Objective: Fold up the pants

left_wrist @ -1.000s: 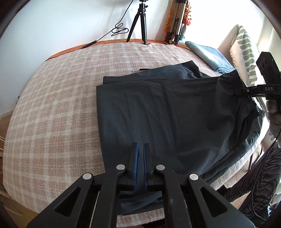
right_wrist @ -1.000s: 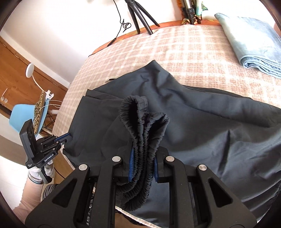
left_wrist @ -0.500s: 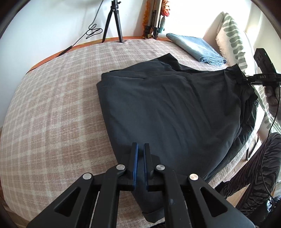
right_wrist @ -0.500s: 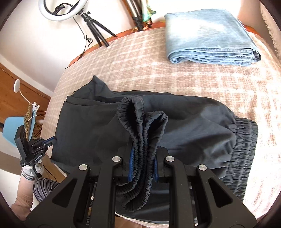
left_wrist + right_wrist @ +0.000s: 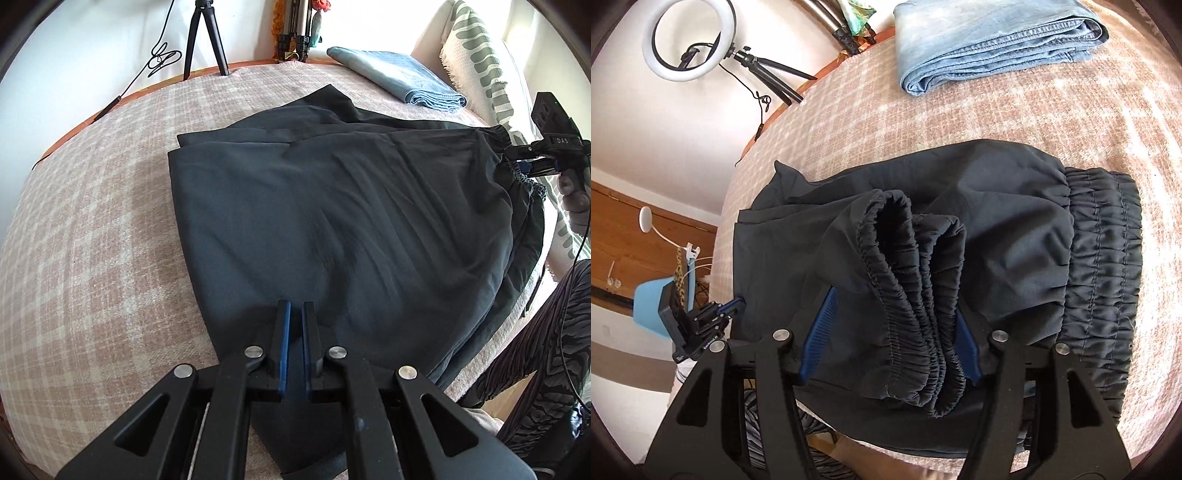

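Note:
Dark grey pants [image 5: 332,206] lie folded lengthwise on a pink checked blanket [image 5: 92,229]. My left gripper [image 5: 294,325] is shut on the pants' near edge at the leg end. My right gripper [image 5: 897,306] has its jaws spread apart, with the bunched elastic waistband [image 5: 916,295] resting loosely between the blue pads. The rest of the waistband [image 5: 1104,266] lies flat to the right. The right gripper also shows in the left wrist view [image 5: 524,158] at the pants' far right end; the left gripper shows in the right wrist view [image 5: 727,308].
Folded blue jeans [image 5: 990,40] lie at the back of the bed. A ring light on a tripod [image 5: 690,40] and other tripods [image 5: 207,37] stand behind the bed. A patterned pillow [image 5: 484,62] is at the right. My striped-trousered legs [image 5: 535,332] are by the bed edge.
The right gripper's jaws have opened from clamping the waistband to spread wide around it. Both grippers moved the pants further onto the bed, so the jeans appear closer.

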A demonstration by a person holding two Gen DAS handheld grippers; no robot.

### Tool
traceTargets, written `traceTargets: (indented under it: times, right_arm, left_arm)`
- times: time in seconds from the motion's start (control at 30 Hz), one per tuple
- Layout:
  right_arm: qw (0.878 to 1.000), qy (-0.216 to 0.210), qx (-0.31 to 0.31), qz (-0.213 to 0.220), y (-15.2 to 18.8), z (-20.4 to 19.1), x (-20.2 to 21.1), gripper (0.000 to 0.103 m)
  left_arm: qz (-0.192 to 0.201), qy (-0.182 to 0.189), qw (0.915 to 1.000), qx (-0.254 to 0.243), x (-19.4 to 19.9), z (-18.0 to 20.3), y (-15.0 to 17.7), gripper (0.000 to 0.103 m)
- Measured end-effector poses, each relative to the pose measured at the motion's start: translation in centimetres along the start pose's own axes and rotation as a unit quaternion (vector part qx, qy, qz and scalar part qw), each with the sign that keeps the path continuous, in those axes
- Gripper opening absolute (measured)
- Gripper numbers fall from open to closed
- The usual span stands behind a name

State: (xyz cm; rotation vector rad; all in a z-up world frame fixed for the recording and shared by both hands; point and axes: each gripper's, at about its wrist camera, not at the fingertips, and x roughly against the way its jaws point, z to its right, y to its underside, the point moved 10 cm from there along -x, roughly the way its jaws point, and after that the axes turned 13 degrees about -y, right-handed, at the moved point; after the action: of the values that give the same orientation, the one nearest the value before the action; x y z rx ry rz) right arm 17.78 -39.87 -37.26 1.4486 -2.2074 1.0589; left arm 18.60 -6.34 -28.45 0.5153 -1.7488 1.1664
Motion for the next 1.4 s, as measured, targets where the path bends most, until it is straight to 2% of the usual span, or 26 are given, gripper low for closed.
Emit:
traceTargets:
  times: [0.07, 0.1, 0.13, 0.23, 0.3, 0.37, 0.4, 0.5, 0.63, 0.73, 0.83, 0.9, 0.97, 1.03, 1.1, 1.17, 1.2, 1.23, 1.4]
  right_arm:
    - [1.000, 0.022, 0.008, -0.004, 0.3, 0.2, -0.3, 0.037]
    - [1.000, 0.028, 0.005, -0.008, 0.4, 0.4, -0.3, 0.021]
    - [1.000, 0.028, 0.001, -0.008, 0.5, 0.3, -0.2, 0.020]
    - [0.998, 0.057, 0.021, -0.027, 0.6, -0.3, 0.4, 0.017]
    - [0.992, 0.104, 0.061, -0.043, 0.2, -0.4, 1.5, 0.017]
    - [0.984, 0.157, 0.082, -0.035, -0.9, 0.4, 3.1, 0.017]
    - [0.982, 0.167, 0.079, -0.029, -1.3, 0.9, 3.6, 0.017]
    - [0.986, 0.153, 0.062, -0.031, -1.5, 1.6, 3.5, 0.017]
    - [0.982, 0.175, 0.070, -0.035, -0.9, 2.5, 3.0, 0.018]
    - [0.986, 0.157, 0.046, -0.026, -0.9, 3.0, 3.3, 0.019]
    - [0.989, 0.142, 0.042, -0.020, -0.7, 2.6, 3.7, 0.021]
    - [0.989, 0.141, 0.044, -0.017, -0.3, 2.3, 3.6, 0.021]
    - [0.990, 0.136, 0.040, -0.016, 0.0, 2.2, 3.6, 0.024]
    - [0.991, 0.131, 0.041, -0.012, 0.2, 2.0, 3.5, 0.041]
    - [0.990, 0.131, 0.047, -0.009, 0.5, 2.0, 3.3, 0.041]
    - [0.990, 0.131, 0.051, -0.009, 0.8, 1.9, 3.2, 0.036]
    - [0.989, 0.135, 0.052, -0.008, 0.9, 2.0, 3.3, 0.024]
    - [0.989, 0.136, 0.050, -0.009, 0.9, 2.1, 3.4, 0.021]
    - [0.989, 0.138, 0.053, 0.000, 0.6, 2.1, 4.6, 0.018]
  left_arm:
    - [0.000, 0.001, 1.0000, 0.001, 0.0, 0.0, 0.0, 0.003]
    - [0.001, 0.001, 1.0000, 0.001, 0.0, 0.0, 0.0, 0.003]
    - [0.001, 0.001, 1.0000, 0.001, 0.0, 0.0, 0.0, 0.003]
    - [0.002, 0.000, 1.0000, 0.001, 0.1, 0.0, 0.0, 0.003]
    - [0.005, -0.004, 1.0000, 0.001, 0.4, -0.2, 0.0, 0.003]
    - [0.008, -0.010, 0.9999, 0.000, 0.7, -0.6, 0.1, 0.003]
    - [0.008, -0.011, 0.9999, 0.000, 0.8, -0.8, 0.2, 0.003]
    - [0.003, -0.011, 0.9999, 0.004, 0.7, -1.2, 0.6, 0.003]
    - [0.003, -0.008, 1.0000, 0.000, 1.1, -1.0, 0.8, 0.003]
    - [0.001, 0.005, 0.9996, -0.028, 2.0, -0.2, 0.9, 0.003]
    - [-0.008, -0.002, 0.9978, -0.066, 2.8, -0.1, 0.6, 0.003]
    - [-0.012, -0.006, 0.9975, -0.069, 3.6, -0.7, -0.2, 0.003]
    - [-0.014, -0.011, 0.9975, -0.068, 4.7, -1.4, -1.1, 0.003]
    - [-0.006, -0.016, 0.9971, -0.074, 5.8, -1.6, -2.1, 0.003]
    - [-0.003, -0.010, 0.9975, -0.070, 6.4, -1.5, -2.9, 0.003]
    - [0.002, -0.006, 0.9975, -0.071, 6.4, -0.8, -3.4, 0.003]
    - [0.003, -0.001, 0.9974, -0.072, 6.3, -0.2, -3.3, 0.003]
    - [0.002, 0.007, 0.9973, -0.073, 6.1, 0.5, -3.1, 0.003]
    - [0.012, 0.035, 0.9966, -0.073, 4.4, 5.1, -1.5, 0.003]
